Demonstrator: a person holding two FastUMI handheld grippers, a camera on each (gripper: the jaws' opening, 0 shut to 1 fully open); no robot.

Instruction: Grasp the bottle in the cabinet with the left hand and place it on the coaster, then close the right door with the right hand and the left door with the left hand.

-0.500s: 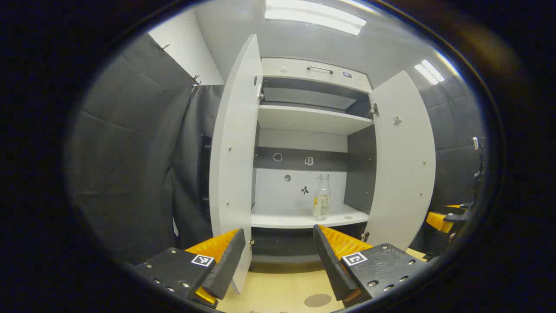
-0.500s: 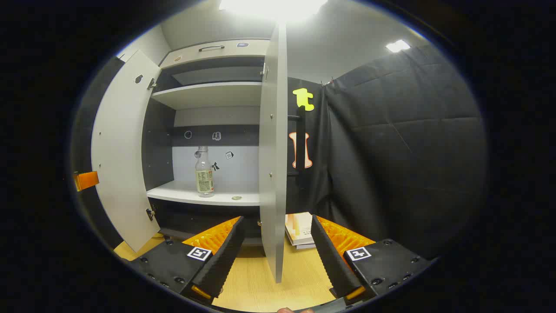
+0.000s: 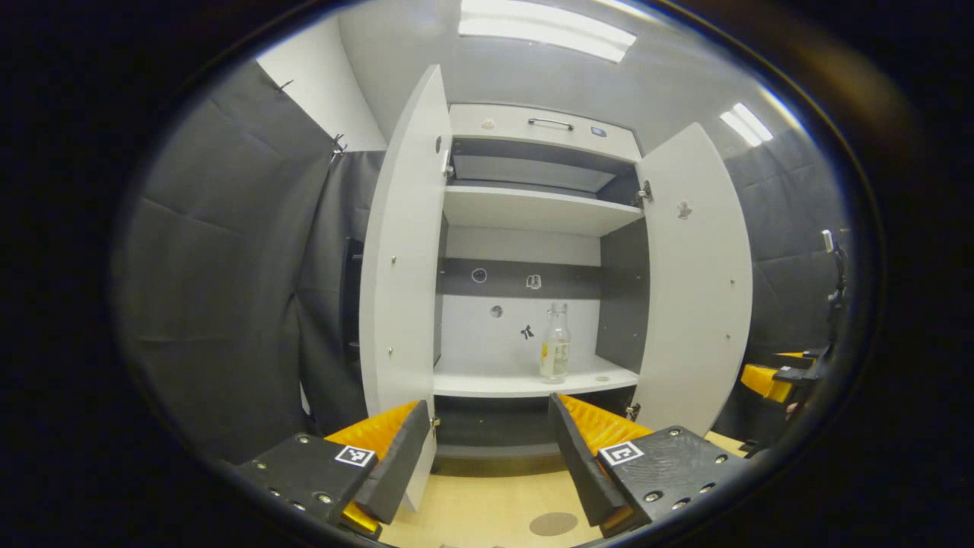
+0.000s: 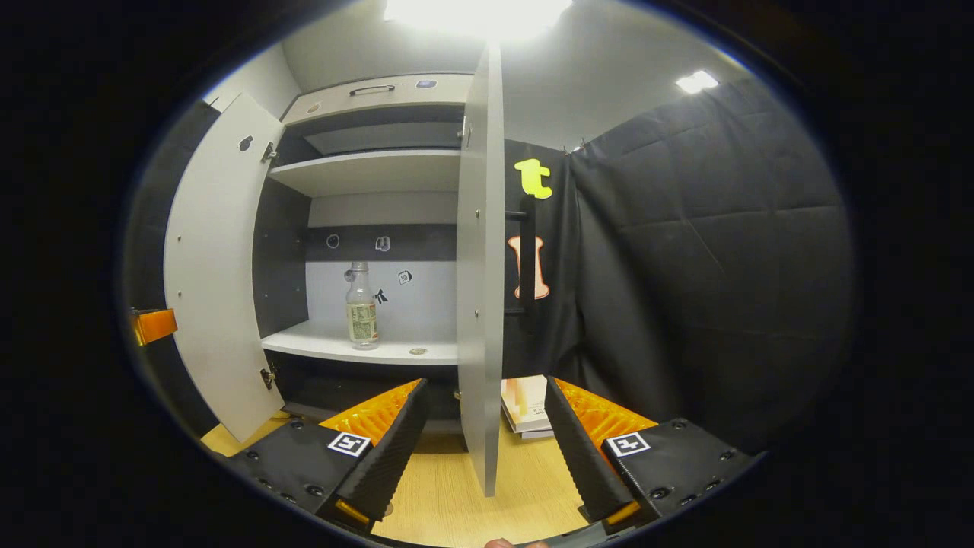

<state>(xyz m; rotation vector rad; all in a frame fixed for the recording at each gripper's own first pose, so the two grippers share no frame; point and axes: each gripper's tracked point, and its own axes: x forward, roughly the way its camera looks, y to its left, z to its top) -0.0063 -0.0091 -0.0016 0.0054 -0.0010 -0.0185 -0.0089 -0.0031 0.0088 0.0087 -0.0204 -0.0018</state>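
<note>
In the left gripper view, the left gripper [image 3: 487, 449] is held low in front of the cabinet [image 3: 533, 125] with its fingers [image 3: 396, 464] spread wide apart and nothing between them. Both cabinet doors stand open: the left door [image 3: 399, 251] swings out on the left, the right door [image 3: 696, 281] on the right. The bottle [image 3: 555, 344] stands upright on the lower shelf [image 3: 487, 380], toward its right side, well apart from the gripper. Near the bottom, a round coaster [image 3: 553, 524] lies on the wooden worktop [image 3: 472, 510], just in front of the right finger. At the far right edge, part of the right gripper [image 3: 768, 380] shows; from here I cannot tell how its fingers stand.

In the right gripper view, the right gripper [image 4: 487, 441] is also low over the worktop [image 4: 441, 502], fingers [image 4: 578, 449] wide open and empty. The edge of the right door [image 4: 479, 289] stands straight ahead, between the fingers in the view. The bottle [image 4: 362, 308] stands upright on the lower shelf [image 4: 319, 342], left of that door. A stack of books [image 4: 525, 403] lies on the worktop behind the door, against the black cloth.
</note>
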